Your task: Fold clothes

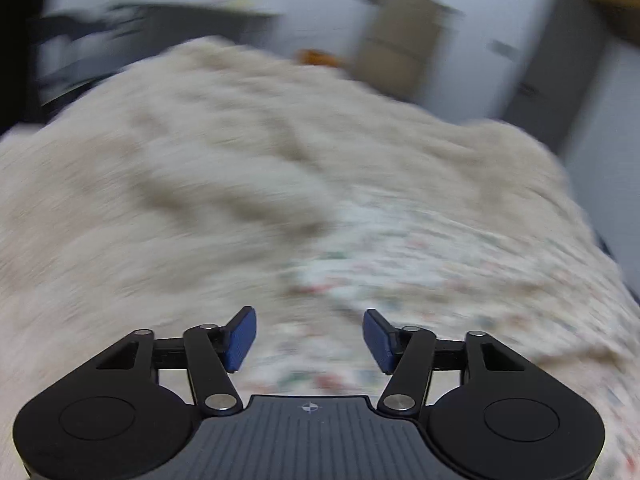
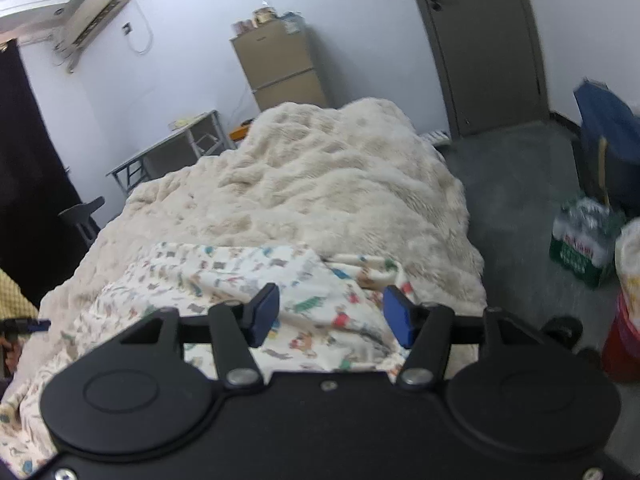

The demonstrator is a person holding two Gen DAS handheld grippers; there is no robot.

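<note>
1. Garment (image 2: 248, 276), white with small coloured prints, lies rumpled across the lower middle of my right view, on the fluffy cream blanket (image 2: 320, 176) covering the bed.
2. I see no neat fold; creases run loose, so I judge folding remains.
3. Left hand-held gripper (image 1: 309, 340) is spread wide, empty; that view is blurred.
4. Right hand-held gripper (image 2: 332, 316) likewise gapes, holding nothing, above the cloth.

left gripper (image 1: 309, 339) agape, right gripper (image 2: 331, 315) agape
</note>
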